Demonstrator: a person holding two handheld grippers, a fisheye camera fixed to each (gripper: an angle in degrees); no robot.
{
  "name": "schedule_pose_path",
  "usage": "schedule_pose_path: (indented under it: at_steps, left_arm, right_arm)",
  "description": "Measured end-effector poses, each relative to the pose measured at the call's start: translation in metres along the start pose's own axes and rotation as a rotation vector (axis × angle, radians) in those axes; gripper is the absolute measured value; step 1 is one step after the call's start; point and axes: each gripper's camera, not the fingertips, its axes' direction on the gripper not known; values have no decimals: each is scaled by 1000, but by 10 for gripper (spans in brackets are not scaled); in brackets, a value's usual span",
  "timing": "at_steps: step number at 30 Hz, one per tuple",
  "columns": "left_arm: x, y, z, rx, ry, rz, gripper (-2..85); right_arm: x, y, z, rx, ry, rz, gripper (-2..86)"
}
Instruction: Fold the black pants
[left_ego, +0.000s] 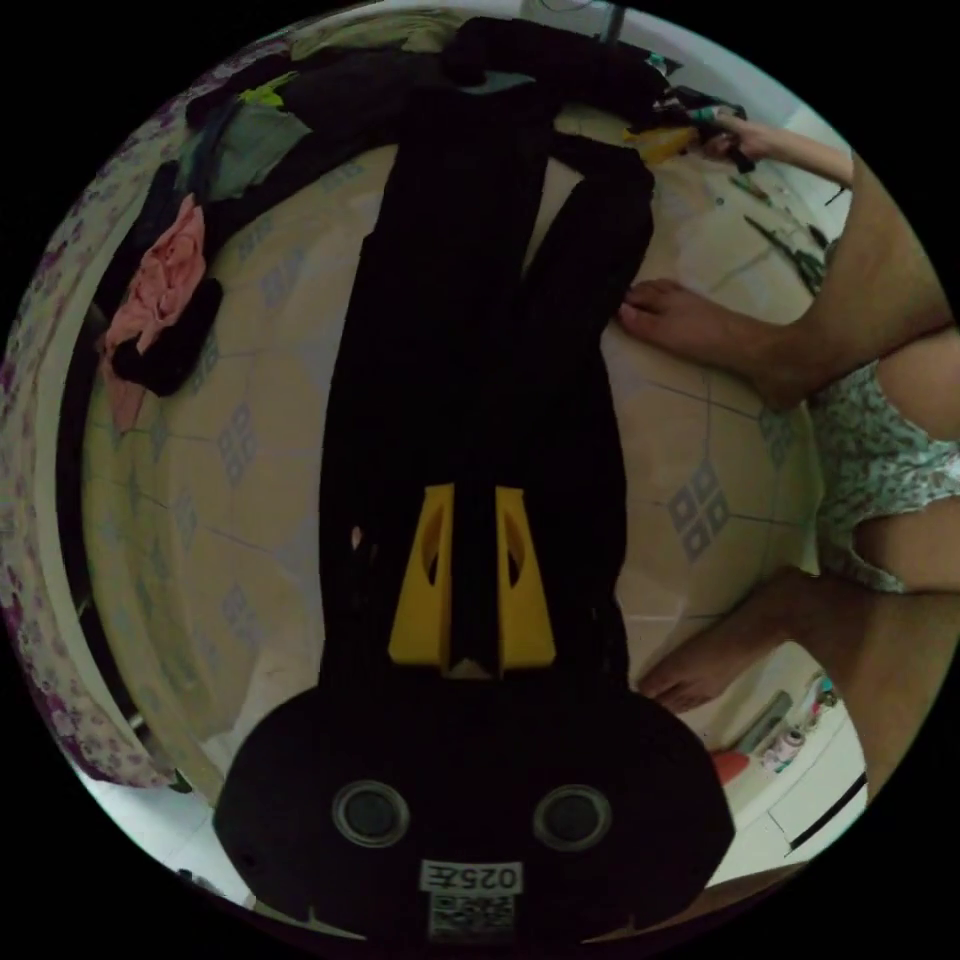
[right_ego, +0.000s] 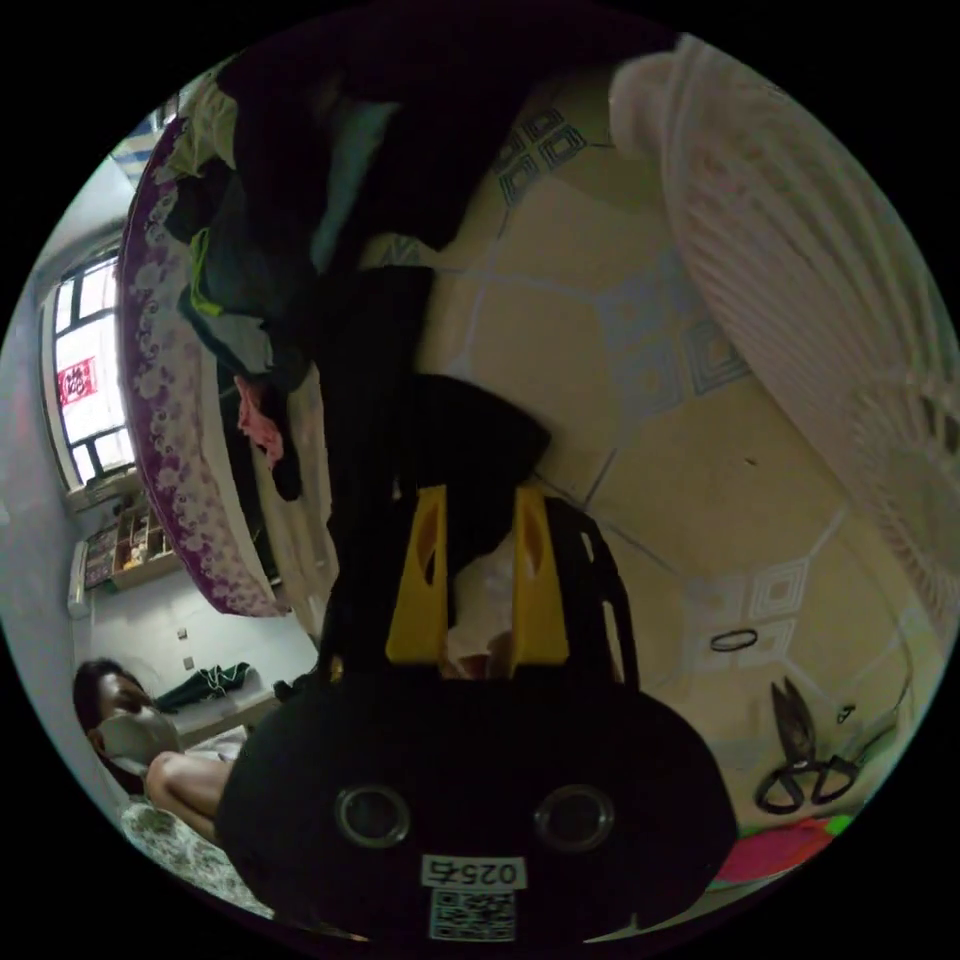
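- Left gripper view: the black pants (left_ego: 480, 330) are lying lengthwise on the tiled floor (left_ego: 230, 420), both legs side by side with a narrow gap showing between them at the far end; the left gripper (left_ego: 472, 500) is hovering over the near end, its yellow jaws standing slightly apart with dark cloth between them, though whether they are pressing on it cannot be told.
- Right gripper view: the right gripper (right_ego: 478, 495) is holding a bunched fold of the pants (right_ego: 470, 440) between its yellow jaws, which appear to be pinching the cloth.
- Judged technique: keeping both grips level and the cloth taut should be helping the legs stack edge to edge before the crosswise fold.
- Material: the fabric is looking matte, soft and limp, sagging into rounded lumps where lifted.
- Surroundings: a heap of clothes (left_ego: 170, 270) including a pink garment, a person's bare feet (left_ego: 700, 330), a white fan grille (right_ego: 800, 260) and scissors (right_ego: 800, 740) are lying near on the glossy patterned tiles.
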Motion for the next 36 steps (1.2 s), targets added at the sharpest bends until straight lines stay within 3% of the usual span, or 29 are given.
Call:
schedule_pose_path:
  at_steps: [5,7,12,15,19,21,27,29,31,34,36]
  left_arm:
    - [26,20,-8,-38,-98,72,-6]
    - [24,36,-24,5,-37,28,-8]
    - [-11,96,-91,259,152,-192,-8]
    - [-40,112,-109,295,185,-297,-5]
    - [-61,116,-87,176,248,-394,24]
    - [-63,138,-79,138,324,-504,28]
    - [-3,228,-136,324,394,-737,20]
    - [24,247,-149,299,356,-768,29]
    - [47,273,-155,250,300,-889,34]
    - [84,336,-160,279,382,-1243,34]
    - [126,398,-166,365,437,-1613,41]
  right_arm:
    - [-9,34,-40,115,83,-74,-6]
    - [-13,53,-69,164,-11,-71,-8]
    - [-61,65,-118,272,-470,-94,-6]
    - [-117,15,-93,222,-525,-236,5]
    - [-151,-63,-26,122,-464,-320,93]
    - [-161,-87,7,89,-282,-388,111]
    - [-149,-37,26,115,-121,-604,127]
    - [-131,-27,33,119,-32,-591,128]
    - [-106,-25,41,126,-18,-535,134]
    - [-66,-28,56,121,-107,-393,160]
    - [-48,-28,67,158,-129,-319,180]
